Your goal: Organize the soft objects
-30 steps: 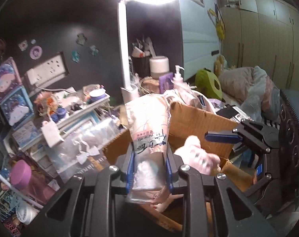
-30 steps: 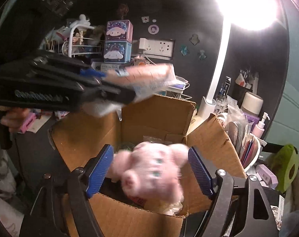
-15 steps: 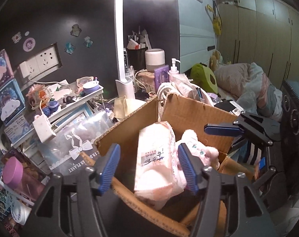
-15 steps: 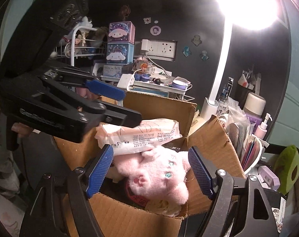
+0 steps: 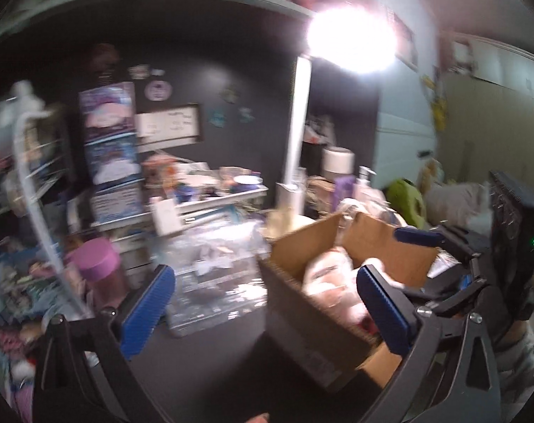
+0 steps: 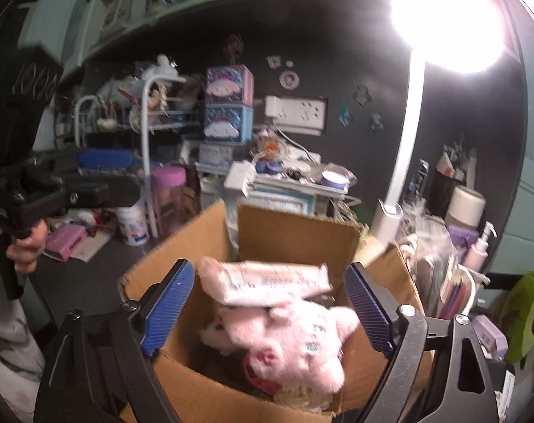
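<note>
Soft things sit in the cardboard box point(image 6: 288, 243)

A pink plush pig point(image 6: 288, 342) lies in the box with a tissue pack point(image 6: 267, 282) across it. The right gripper point(image 6: 267, 313) hovers above, jaws opening, touching neither; the left gripper point(image 5: 263, 308) spreads empty beside the box's left edge.

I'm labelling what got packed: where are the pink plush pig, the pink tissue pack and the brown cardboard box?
pink plush pig point(image 6: 288, 345): right wrist view, on its face.
pink tissue pack point(image 6: 267, 282): right wrist view, printed top side.
brown cardboard box point(image 6: 295, 236): right wrist view, inner back wall.
</note>
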A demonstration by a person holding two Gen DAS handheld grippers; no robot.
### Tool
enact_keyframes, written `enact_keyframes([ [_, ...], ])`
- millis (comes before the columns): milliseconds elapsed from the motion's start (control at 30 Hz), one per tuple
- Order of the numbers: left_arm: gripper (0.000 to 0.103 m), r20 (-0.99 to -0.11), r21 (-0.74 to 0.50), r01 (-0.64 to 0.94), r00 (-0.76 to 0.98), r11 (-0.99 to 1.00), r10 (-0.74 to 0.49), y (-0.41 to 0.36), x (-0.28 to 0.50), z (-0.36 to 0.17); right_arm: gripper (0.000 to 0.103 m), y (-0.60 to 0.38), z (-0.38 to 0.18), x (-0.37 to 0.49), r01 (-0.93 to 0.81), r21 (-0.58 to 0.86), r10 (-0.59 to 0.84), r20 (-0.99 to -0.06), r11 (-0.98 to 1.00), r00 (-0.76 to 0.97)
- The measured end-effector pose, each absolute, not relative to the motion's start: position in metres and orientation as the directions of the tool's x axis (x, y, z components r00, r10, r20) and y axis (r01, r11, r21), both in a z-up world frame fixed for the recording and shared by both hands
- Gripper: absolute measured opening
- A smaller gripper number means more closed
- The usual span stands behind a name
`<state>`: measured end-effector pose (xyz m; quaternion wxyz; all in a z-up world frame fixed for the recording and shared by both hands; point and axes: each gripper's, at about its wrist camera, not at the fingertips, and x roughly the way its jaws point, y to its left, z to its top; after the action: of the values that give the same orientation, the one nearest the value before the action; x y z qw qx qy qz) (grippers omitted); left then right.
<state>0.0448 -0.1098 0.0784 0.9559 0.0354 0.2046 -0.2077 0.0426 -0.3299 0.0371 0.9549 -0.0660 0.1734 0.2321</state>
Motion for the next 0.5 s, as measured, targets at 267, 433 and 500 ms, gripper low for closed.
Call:
enact_keyframes([
  [267,0.102,-0.375,-0.019,0.147,0.916,0.989,-0.143,-0.069,0.031,0.062,0.103,-0.324,0.055,0.030,-0.578,-0.039,0.554,-0.236,0.815,0.798],
  [433,0.102,-0.399,-0.024,0.097,0.912,0.995,-0.099,-0.057,0.031,0.049,0.103,-0.321,0.055,0.025,-0.609,-0.013,0.595,-0.202,0.793,0.778],
  [500,0.102,-0.402,-0.023,0.090,0.911,0.996,-0.091,-0.056,0.030,0.046,0.103,-0.321,0.055,0.024,-0.606,-0.004,0.593,-0.203,0.795,0.779],
])
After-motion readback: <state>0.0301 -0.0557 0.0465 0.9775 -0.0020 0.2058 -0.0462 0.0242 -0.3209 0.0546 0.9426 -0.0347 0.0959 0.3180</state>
